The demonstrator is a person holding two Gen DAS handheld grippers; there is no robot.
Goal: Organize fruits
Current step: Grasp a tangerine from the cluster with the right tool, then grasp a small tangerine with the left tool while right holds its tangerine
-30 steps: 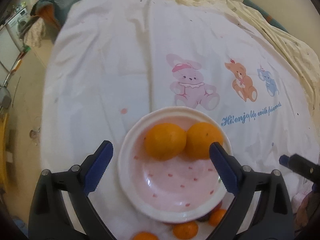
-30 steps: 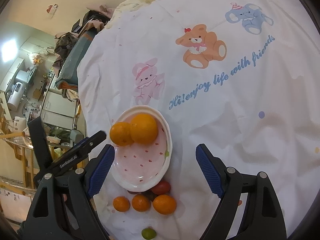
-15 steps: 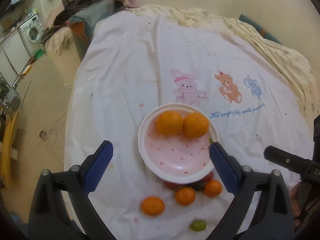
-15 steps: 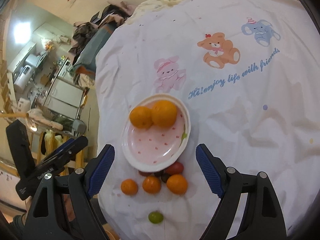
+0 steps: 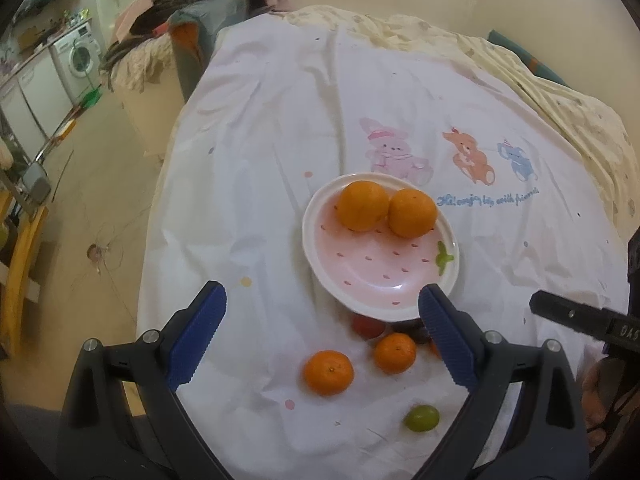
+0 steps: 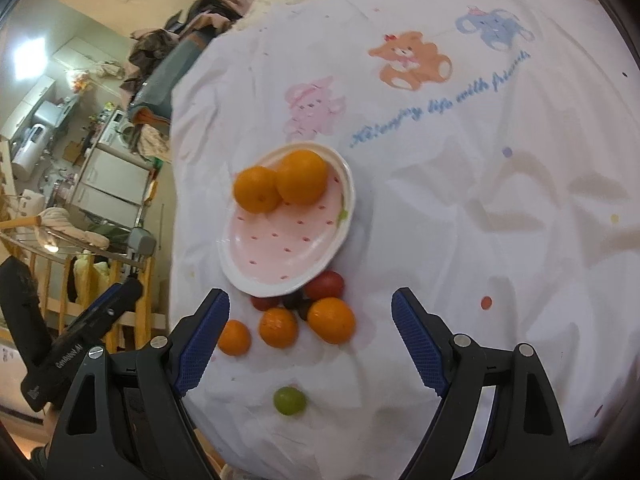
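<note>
A white sheet [image 5: 280,128] printed with a pink rabbit [image 5: 390,154], an orange bear [image 6: 412,60], a blue elephant [image 6: 494,26] and a line of blue script covers the whole work surface, creased and rumpled toward its right side.

On it sits a pink plate [image 5: 400,280] with a white rim, dotted with small red marks and bearing a green leaf mark at one edge. Two oranges [image 5: 363,205] lie on the far part of the plate, touching each other.

The left gripper [image 5: 320,326] hangs above the sheet on the near side of the plate, jaws spread wide with nothing between the blue pads [image 5: 196,338]. The right gripper [image 6: 310,332] does likewise, jaws released and empty, with the loose fruit showing in the gap between them.

Just off the plate's near rim lie three mandarins [image 6: 331,319] in a loose row, close together. Between them and the plate are two red tomatoes [image 6: 326,285], the larger one against the rim, and a small dark fruit [image 6: 294,300] whose kind I cannot tell. A single green grape [image 6: 289,400] lies apart from the cluster, nearest the grippers.
</note>
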